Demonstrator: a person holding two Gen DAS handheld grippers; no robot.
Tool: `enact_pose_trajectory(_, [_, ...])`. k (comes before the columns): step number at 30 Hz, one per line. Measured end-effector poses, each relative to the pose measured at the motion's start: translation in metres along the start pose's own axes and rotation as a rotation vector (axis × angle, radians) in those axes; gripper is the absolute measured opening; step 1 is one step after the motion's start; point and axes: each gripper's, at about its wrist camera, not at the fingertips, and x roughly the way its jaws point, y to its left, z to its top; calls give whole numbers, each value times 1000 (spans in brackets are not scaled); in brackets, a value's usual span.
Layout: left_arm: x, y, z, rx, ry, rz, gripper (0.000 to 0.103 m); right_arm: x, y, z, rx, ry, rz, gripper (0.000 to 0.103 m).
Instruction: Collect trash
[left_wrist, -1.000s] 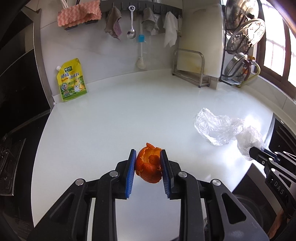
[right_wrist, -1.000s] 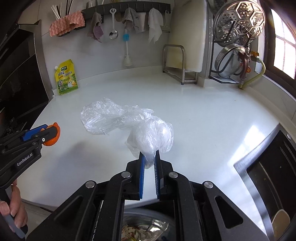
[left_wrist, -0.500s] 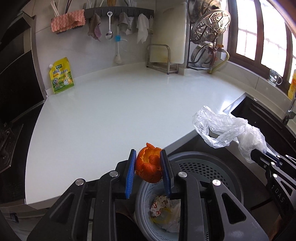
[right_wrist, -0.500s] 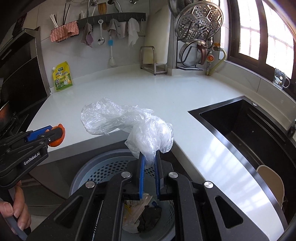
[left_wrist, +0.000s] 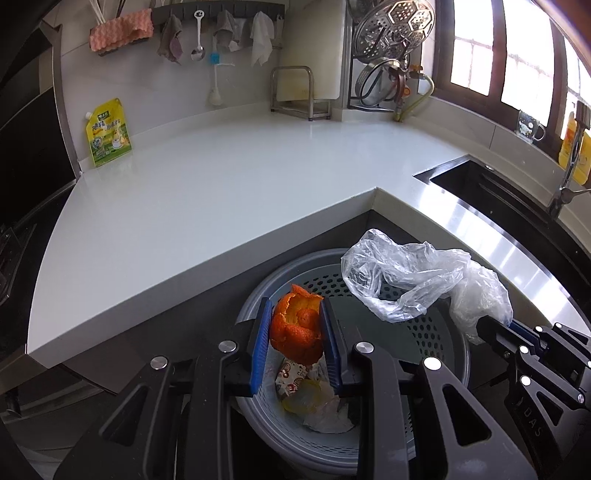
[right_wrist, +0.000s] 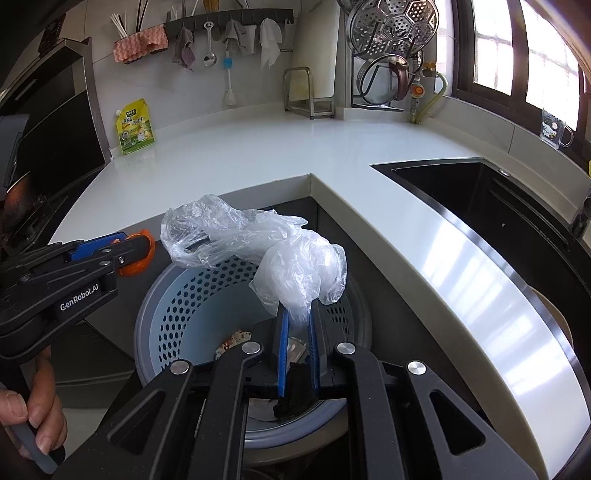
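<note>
Two grippers hung over the perforated trash bin (left_wrist: 436, 328), each clamped on a piece of rubbish. The left gripper (left_wrist: 297, 334) had its blue-padded fingers (left_wrist: 258, 347) drawn in against both sides of a curled orange peel (left_wrist: 297, 328), which sat upright between them, its ragged open edge pointing up and away from the camera; in the right wrist view only a sliver of that peel (right_wrist: 138, 258) showed past the left gripper (right_wrist: 122, 247), held out at the bin's left rim by a hand (right_wrist: 33, 417) wrapped around the handle. The right gripper (right_wrist: 297, 332) had its fingers (right_wrist: 282, 347) nearly together, pinching the lower end of a crumpled clear plastic bag (right_wrist: 258, 254); the bag bunched above the tips and trailed up and to the left, in the air over the bin (right_wrist: 177, 314). From the left wrist view the same bag (left_wrist: 413, 284) stretched across the bin's right side, gripped by the right gripper (left_wrist: 495, 328) coming in from the right. Inside the bin lay a printed wrapper (left_wrist: 291, 376), pale crumpled paper (left_wrist: 325, 410) and something dark (right_wrist: 295, 391). The bin stood on the floor in the inner corner of the white countertop (left_wrist: 207, 184), with the black sink (right_wrist: 498, 206) off to the right. A yellow pouch (left_wrist: 107, 133) leaned against the backsplash at the far left of the counter.
</note>
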Motion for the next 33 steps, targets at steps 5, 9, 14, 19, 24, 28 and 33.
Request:
enact_pose_trajectory(5, [16, -1, -5, -13, 38, 4, 27, 16, -4, -7, 20, 40, 19, 10])
enact_pose_trajectory(9, [22, -1, -6, -21, 48, 10, 29, 28, -6, -11, 42, 65, 40, 10])
enact_pose_trajectory(14, [26, 3, -3, -35, 52, 19, 38, 34, -9, -13, 55, 75, 37, 26])
enact_pose_trajectory(19, [21, 7, -4, -44, 22, 27, 65, 30, -16, -13, 79, 48, 29, 46])
enact_pose_trajectory(24, [21, 10, -5, -51, 30, 33, 74, 25, -21, -13, 108, 21, 26, 55])
enact_pose_trajectory(28, [23, 12, -7, -50, 35, 42, 77, 25, -20, -13, 107, 20, 27, 56])
enact_pose_trajectory(33, [20, 15, -9, -56, 28, 53, 82, 24, -18, -14, 104, 12, 29, 57])
